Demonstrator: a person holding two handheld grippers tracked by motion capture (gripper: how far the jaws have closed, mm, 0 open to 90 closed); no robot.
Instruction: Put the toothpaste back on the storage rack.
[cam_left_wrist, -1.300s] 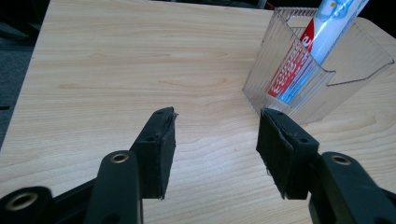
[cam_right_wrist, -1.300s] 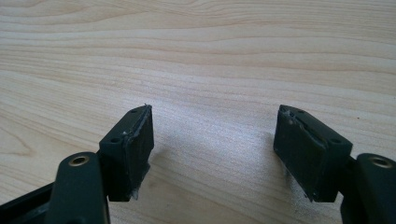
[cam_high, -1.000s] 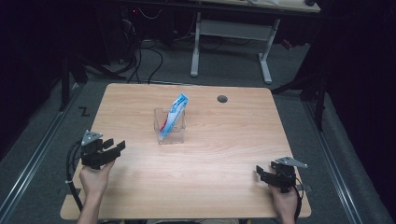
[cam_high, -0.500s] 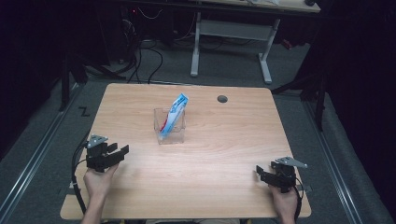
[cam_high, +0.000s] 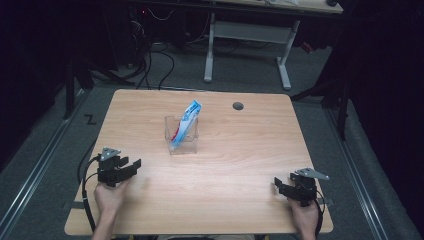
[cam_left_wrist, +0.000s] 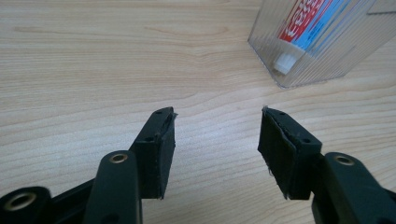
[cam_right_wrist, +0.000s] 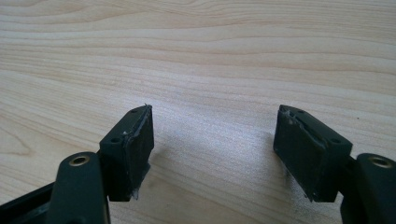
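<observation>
Toothpaste tube (cam_high: 186, 123) cap-down, leaning in clear holder (cam_high: 182, 142) mid-table, propped by rim. Left gripper (cam_high: 131, 166) aimed toward it, jaws apart, empty. Right gripper (cam_high: 279, 185) near table's right edge, jaws apart, empty.

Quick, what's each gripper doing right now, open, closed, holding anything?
Left gripper: open, holding nothing.
Right gripper: open, holding nothing.

One wooden surface (cam_high: 240, 200) is seen. On it one clear container (cam_high: 182, 136) is counted, and one toothpaste tube (cam_high: 186, 121) is held inside it. One round hole (cam_high: 238, 106) is found in the surface. Two grippers are counted: the left gripper (cam_high: 131, 167) and the right gripper (cam_high: 278, 185), each with two black fingers (cam_left_wrist: 159, 149).
</observation>
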